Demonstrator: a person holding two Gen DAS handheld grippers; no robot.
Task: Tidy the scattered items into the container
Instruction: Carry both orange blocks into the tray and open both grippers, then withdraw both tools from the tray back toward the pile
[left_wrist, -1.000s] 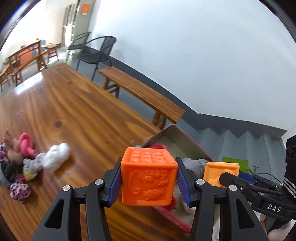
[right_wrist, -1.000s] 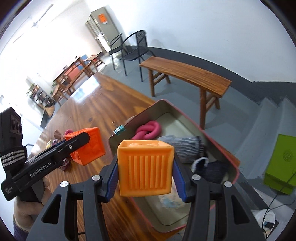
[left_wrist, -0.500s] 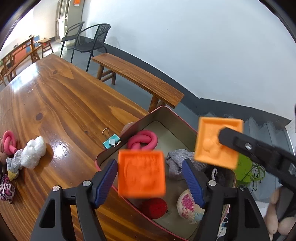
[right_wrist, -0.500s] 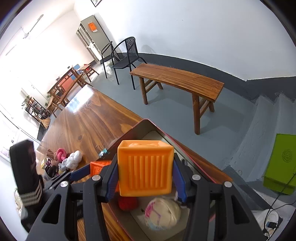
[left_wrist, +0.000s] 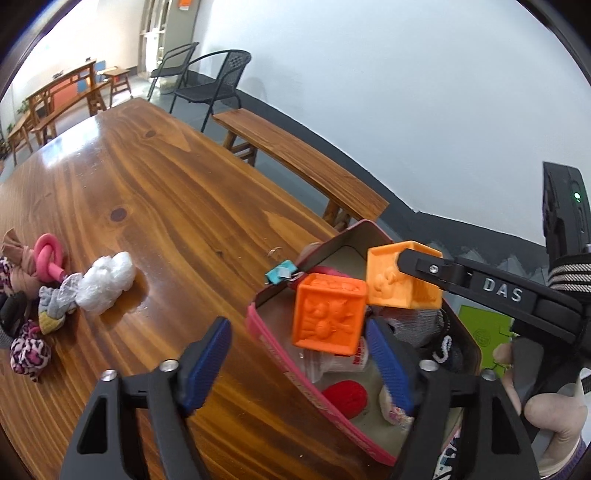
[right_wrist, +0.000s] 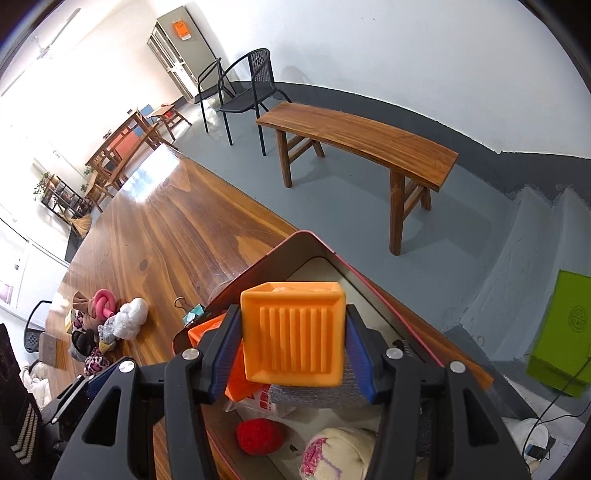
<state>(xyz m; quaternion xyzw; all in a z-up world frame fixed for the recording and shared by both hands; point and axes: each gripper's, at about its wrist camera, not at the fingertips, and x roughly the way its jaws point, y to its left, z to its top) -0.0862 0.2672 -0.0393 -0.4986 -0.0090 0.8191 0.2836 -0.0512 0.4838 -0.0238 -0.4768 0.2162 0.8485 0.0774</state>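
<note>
A red-rimmed tin box (left_wrist: 275, 338) stands at the table's near right corner; its rim shows in the right wrist view (right_wrist: 325, 247). My left gripper (left_wrist: 301, 363) is open above its near rim. A dark orange embossed cube (left_wrist: 327, 314) lies free inside the box, between and beyond the blue pads; it shows in the right wrist view (right_wrist: 205, 328). My right gripper (right_wrist: 293, 350) is shut on a lighter orange ribbed cube (right_wrist: 295, 334), held over the box; that cube shows in the left wrist view (left_wrist: 391, 273).
The box also holds a red ball (left_wrist: 345, 400), a grey knit item (left_wrist: 413, 323) and a pink-and-cream ball (right_wrist: 340, 454). A teal binder clip (left_wrist: 280, 275) lies by the box. A pile with a white wad (left_wrist: 107, 282), a pink ring (left_wrist: 46, 258) and leopard scrunchie (left_wrist: 29, 356) lies left.
My left gripper opened and let go of the dark orange cube, which dropped into the box. My right gripper carried the lighter cube over the box, still shut on it.
</note>
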